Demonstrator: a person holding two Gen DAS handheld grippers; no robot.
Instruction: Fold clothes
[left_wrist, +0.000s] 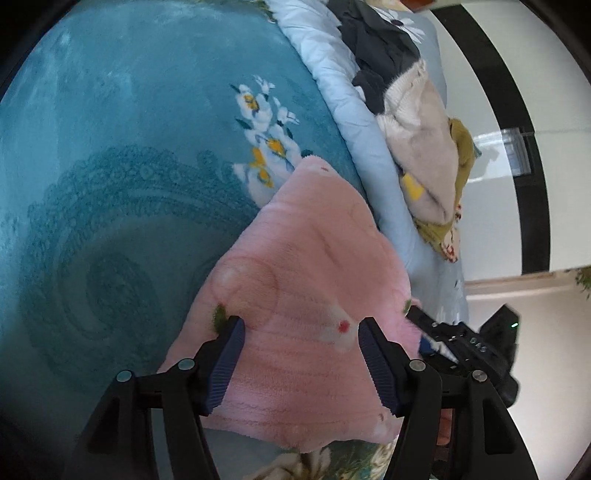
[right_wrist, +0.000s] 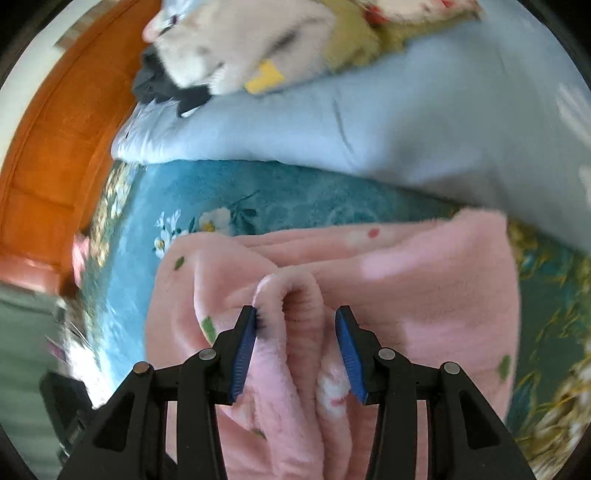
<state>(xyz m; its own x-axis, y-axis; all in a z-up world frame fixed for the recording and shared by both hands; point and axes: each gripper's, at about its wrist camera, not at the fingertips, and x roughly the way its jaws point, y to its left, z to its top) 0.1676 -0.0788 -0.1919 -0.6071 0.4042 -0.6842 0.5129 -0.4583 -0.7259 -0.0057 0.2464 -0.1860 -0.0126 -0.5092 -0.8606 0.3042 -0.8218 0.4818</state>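
Note:
A pink fleece garment (left_wrist: 306, 295) with small flower prints lies on the teal bedspread (left_wrist: 129, 166). My left gripper (left_wrist: 301, 328) is open above it, fingers spread wide over the cloth, nothing held. In the right wrist view the same pink garment (right_wrist: 406, 288) is bunched into folds. My right gripper (right_wrist: 295, 314) is open, its blue pads on either side of a raised fold of the cloth, the left pad (right_wrist: 245, 343) touching the fleece. The right gripper's body (left_wrist: 465, 350) shows at the lower right of the left wrist view.
A light blue quilt (left_wrist: 354, 110) runs along the bed's edge, also seen in the right wrist view (right_wrist: 369, 122). A pile of clothes (left_wrist: 417, 140), dark, cream and mustard, lies on it. An orange wooden headboard (right_wrist: 62, 147) stands at left. A white wall lies beyond.

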